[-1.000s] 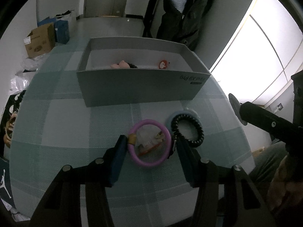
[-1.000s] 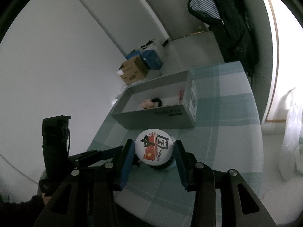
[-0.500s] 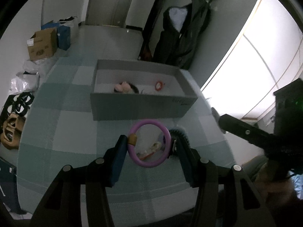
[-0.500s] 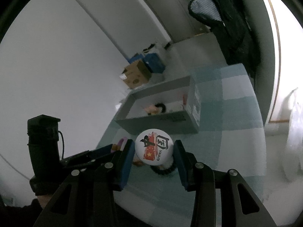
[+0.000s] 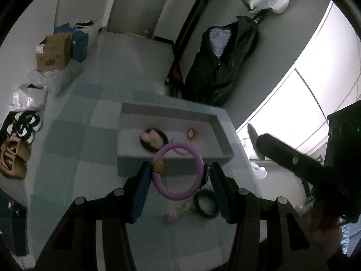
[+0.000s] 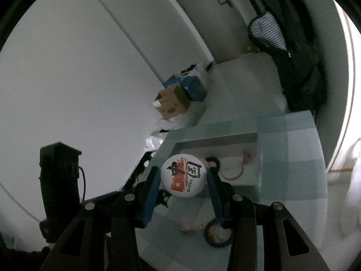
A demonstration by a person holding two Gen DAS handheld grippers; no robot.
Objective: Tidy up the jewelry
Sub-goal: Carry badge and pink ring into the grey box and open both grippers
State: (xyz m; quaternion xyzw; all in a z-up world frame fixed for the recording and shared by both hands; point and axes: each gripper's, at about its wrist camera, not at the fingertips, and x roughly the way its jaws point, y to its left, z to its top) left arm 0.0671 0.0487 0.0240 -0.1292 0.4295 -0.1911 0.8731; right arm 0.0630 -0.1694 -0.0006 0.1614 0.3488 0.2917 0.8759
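- Above the near edge of the table (image 5: 74,180), I held both grippers up in the air, each carrying one piece toward the grey box (image 5: 173,164) that sat by the far edge
- My judgement was that the step in hand was the carry-and-drop, and doing it well meant clearing the box's near wall before lowering, then letting go only once the piece hung over bare floor, not on the items already lying inside
- My left gripper (image 5: 179,175) had its jaws part-way closed, pinching the purple ring (image 5: 178,171) across its width, the ring hanging over the near wall
- My right gripper (image 6: 183,176) had its jaws likewise part-closed, clamping the round badge (image 6: 183,175) by its rim, face toward the camera
- On the cloth below, a black coil band (image 5: 206,203) lay waiting, near the table's near edge
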